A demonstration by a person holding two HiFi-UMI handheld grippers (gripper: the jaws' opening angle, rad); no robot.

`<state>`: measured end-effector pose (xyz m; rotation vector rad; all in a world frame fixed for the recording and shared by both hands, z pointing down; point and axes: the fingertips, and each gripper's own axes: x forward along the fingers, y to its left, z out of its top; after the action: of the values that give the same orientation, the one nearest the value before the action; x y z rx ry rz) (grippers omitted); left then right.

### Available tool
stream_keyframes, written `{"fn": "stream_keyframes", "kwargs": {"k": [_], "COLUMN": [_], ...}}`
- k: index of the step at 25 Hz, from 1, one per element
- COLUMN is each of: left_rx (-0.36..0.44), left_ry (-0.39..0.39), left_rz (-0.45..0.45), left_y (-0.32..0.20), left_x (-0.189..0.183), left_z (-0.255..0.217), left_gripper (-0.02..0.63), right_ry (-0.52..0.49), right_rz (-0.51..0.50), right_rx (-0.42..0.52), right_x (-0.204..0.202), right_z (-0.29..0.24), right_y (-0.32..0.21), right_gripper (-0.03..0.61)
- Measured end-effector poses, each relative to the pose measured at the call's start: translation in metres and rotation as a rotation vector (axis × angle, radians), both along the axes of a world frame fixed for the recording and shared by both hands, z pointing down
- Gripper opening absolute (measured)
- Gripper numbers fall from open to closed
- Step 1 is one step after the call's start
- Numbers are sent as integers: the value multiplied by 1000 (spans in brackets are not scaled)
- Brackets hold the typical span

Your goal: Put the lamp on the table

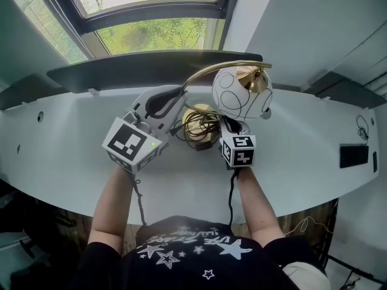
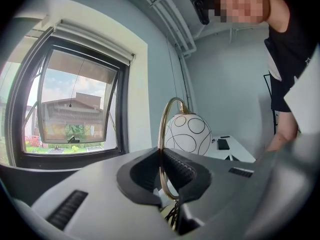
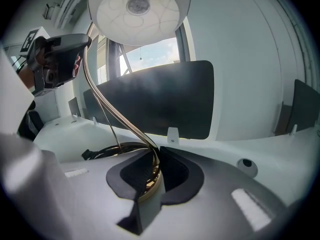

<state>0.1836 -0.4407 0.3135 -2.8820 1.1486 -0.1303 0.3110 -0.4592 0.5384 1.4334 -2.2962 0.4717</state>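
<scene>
The lamp has a white globe shade [image 1: 242, 93] with black circles, a curved brass stem [image 1: 205, 72] and a round brass base [image 1: 199, 115] with a coiled dark cord [image 1: 201, 130]. It stands over the middle of the white table [image 1: 72, 156]; I cannot tell whether the base rests on it. My left gripper [image 1: 176, 99] is shut on the stem [image 2: 160, 149], with the globe [image 2: 188, 133] beyond. My right gripper [image 1: 228, 124] is shut on the brass base rim [image 3: 150, 183], under the shade [image 3: 139, 9].
A dark curved panel [image 1: 151, 68] stands along the table's back edge below the window [image 1: 151, 17]. A flat black device [image 1: 354, 156] and a thin cable [image 1: 363, 127] lie at the far right. The front edge runs just before the person's body.
</scene>
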Motion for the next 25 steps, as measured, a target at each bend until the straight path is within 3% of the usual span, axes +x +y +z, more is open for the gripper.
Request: {"fn": "stream_keyframes", "kwargs": {"k": [4, 10, 25], "left_rx": [-21, -15, -15], "left_ry": [-30, -11, 1], "left_rz": [15, 29, 34], "left_y": [-1, -45, -59], "left_x": [5, -5, -7], "left_z": [3, 22, 24], "left_gripper": [31, 31, 31], "right_ry": [-1, -7, -3], "right_rz": [-8, 24, 40], "right_rx": [-8, -29, -3], "right_x": [0, -7, -3], "right_z": [5, 23, 19], "right_y": [-3, -41, -57], "right_gripper": [40, 40, 40]}}
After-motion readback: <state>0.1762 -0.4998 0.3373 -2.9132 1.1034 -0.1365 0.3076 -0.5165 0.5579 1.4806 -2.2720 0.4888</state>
